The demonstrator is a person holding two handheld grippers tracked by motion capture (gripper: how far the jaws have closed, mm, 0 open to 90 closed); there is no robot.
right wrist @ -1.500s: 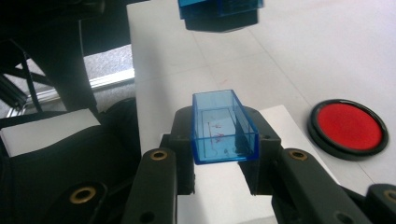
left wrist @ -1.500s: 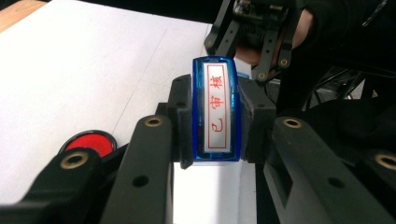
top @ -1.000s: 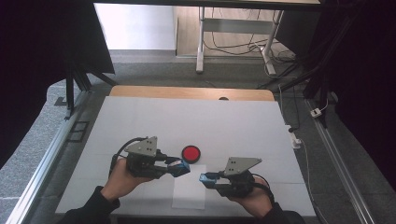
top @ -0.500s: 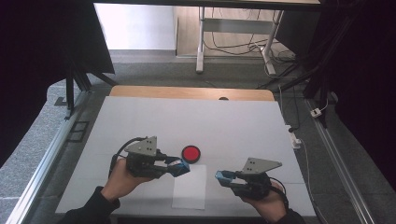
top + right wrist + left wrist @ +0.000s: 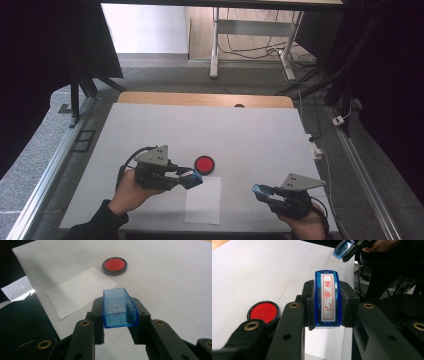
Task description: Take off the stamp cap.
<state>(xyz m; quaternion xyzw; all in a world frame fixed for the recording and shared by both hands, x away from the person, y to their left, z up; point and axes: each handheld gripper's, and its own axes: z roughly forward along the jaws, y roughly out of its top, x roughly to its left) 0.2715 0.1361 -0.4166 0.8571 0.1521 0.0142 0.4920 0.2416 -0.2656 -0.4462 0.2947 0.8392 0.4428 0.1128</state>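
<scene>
My left gripper [image 5: 191,179] [image 5: 327,300] is shut on a blue stamp [image 5: 327,298], whose face shows red characters in a red frame. It hovers beside the red ink pad [image 5: 204,164] [image 5: 263,311], just above the top left corner of a white paper sheet [image 5: 203,200]. Over at the table's lower right, my right gripper [image 5: 260,190] [image 5: 119,308] is shut on the stamp's clear blue cap [image 5: 119,307] [image 5: 260,190], hollow side up, clear of the sheet. The cap [image 5: 342,248] also appears at the top of the left gripper view. The ink pad [image 5: 114,265] lies beyond the sheet [image 5: 81,291].
The work surface is a white table cover [image 5: 250,135] with a wooden edge [image 5: 200,99] at the back. Metal rails [image 5: 45,170] run along both sides. A white plug and cable [image 5: 316,148] lie off the right edge.
My right gripper has carried the blue cap to the right, away from the stamp and off the paper sheet. The left gripper and stamp have stayed put.
</scene>
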